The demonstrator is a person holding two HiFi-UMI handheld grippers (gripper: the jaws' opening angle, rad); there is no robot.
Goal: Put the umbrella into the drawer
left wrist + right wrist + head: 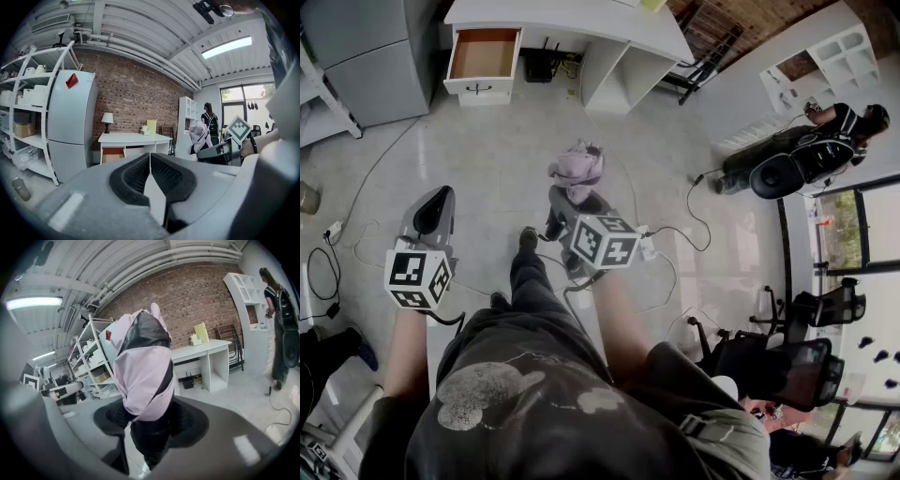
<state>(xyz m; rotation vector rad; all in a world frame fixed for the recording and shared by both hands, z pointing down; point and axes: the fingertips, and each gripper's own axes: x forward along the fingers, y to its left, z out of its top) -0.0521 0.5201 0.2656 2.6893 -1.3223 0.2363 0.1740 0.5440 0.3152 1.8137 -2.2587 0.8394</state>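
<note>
A folded pink-and-black umbrella [577,167] [143,371] sticks up and forward out of my right gripper [572,199] [149,420], whose jaws are shut on its lower part. My left gripper [437,208] [150,174] hangs to the left of it, jaws shut with nothing between them. The umbrella also appears at the right in the left gripper view [198,136]. Ahead stands a white desk [609,28] [133,138] with its drawer [484,58] [112,153] pulled open and its wooden inside bare.
A grey fridge [370,52] [70,123] stands left of the desk, and white shelving [28,112] beside it. Cables [670,239] trail over the floor. A person [825,141] stands at the right by a white shelf unit [820,61]. Office chairs [787,356] sit at lower right.
</note>
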